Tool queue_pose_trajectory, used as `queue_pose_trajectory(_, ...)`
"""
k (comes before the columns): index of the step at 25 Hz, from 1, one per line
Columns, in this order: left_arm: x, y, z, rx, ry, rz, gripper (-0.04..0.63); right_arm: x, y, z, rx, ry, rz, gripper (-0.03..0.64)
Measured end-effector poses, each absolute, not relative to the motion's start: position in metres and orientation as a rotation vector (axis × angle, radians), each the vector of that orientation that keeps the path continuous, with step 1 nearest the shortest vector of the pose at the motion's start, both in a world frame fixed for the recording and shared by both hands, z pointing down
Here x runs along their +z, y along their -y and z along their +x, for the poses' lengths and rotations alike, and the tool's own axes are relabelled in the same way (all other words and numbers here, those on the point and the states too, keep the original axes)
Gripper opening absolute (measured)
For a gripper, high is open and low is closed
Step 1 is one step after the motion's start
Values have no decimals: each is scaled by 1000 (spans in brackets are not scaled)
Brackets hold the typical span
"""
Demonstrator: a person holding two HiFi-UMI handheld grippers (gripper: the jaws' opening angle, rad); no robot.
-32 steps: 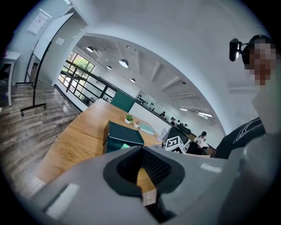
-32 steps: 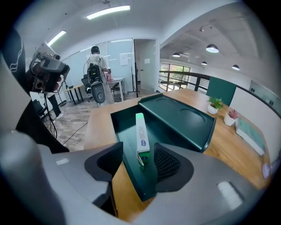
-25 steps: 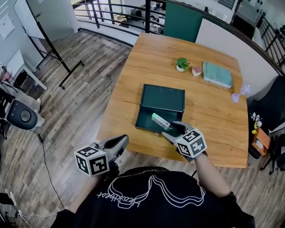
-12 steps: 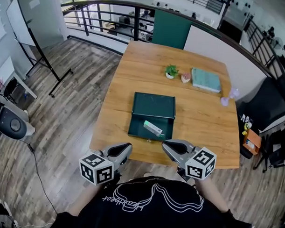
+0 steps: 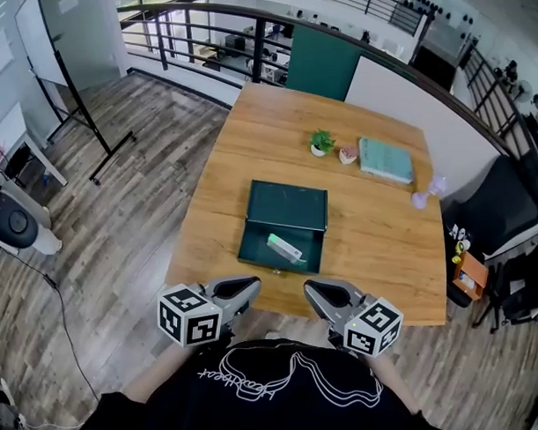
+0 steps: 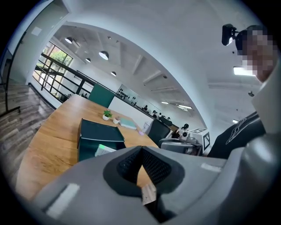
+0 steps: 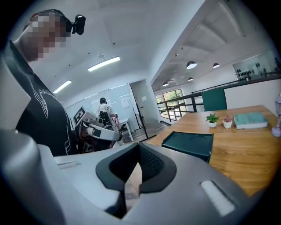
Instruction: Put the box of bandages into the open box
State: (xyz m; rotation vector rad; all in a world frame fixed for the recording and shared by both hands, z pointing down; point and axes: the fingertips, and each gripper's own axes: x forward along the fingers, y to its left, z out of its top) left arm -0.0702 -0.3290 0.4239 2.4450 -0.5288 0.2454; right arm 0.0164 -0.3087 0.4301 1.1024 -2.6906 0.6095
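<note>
Both sets of jaws are pressed together with nothing in them. The left gripper (image 5: 246, 288) and right gripper (image 5: 316, 292) hover at the near edge of the surface (image 5: 383, 231). The box of bandages (image 5: 284, 247) is lying inside the open box (image 5: 247, 246). It looks like light, stiff cardboard, probably crushable, so I'd pinch it gently across the long sides.

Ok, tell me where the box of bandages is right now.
In the head view, the box of bandages lies inside the open box, in its near half, right of centre, toward the near edge of the table.
</note>
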Motion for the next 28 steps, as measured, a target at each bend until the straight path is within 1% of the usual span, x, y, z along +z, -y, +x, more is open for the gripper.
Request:
queue_pose_trajectory(6,416,330,-68,232,512,2465,0,418,309,16,539,2717,1137,25)
queue_pose_trajectory(16,419,337,-72,218,517,2459,0,419,316,14,592,2737,1130,25)
queue_pose_trajectory(28,426,350,-60,217,491,2445,0,425,326,27,623,2716,1146,25)
